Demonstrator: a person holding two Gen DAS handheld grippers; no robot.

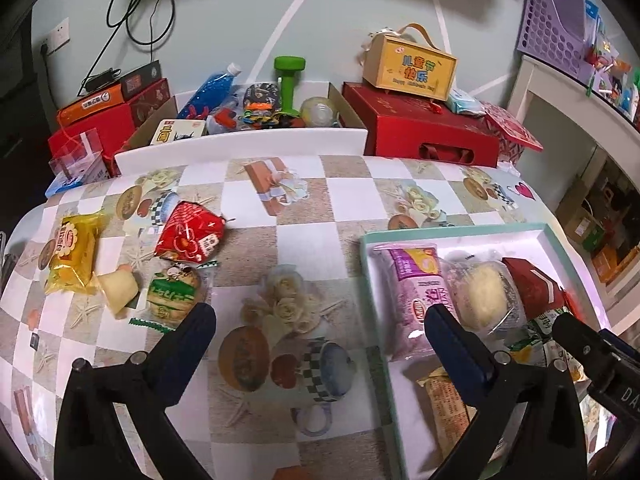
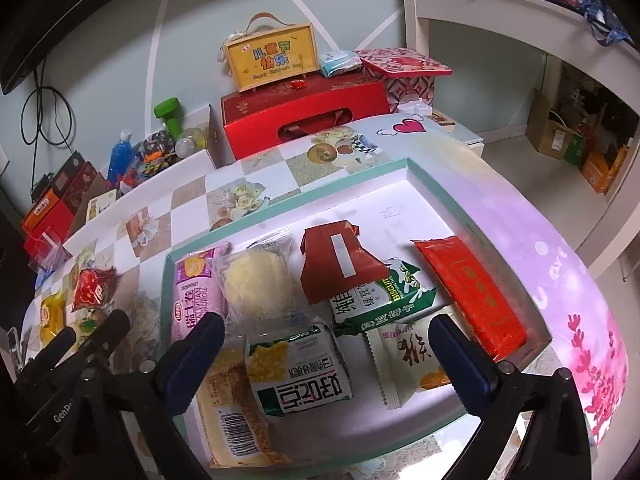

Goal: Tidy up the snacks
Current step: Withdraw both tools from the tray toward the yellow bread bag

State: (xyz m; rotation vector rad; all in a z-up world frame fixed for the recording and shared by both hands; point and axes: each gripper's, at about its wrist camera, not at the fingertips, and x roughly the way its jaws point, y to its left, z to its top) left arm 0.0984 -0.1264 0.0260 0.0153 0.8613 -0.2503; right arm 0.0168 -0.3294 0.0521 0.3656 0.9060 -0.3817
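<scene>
The white-and-green corn snack pack (image 2: 300,368) lies in the teal-rimmed box (image 2: 280,196) among other packets, between the spread, empty right gripper (image 2: 328,348). The left gripper (image 1: 320,320), spread too, should drift toward the green cookie packet (image 1: 172,296) on the table (image 1: 304,240), pinching its middle.

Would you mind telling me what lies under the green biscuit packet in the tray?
The green biscuit packet overlaps a red packet and a white sachet; anything beneath them is hidden.
</scene>
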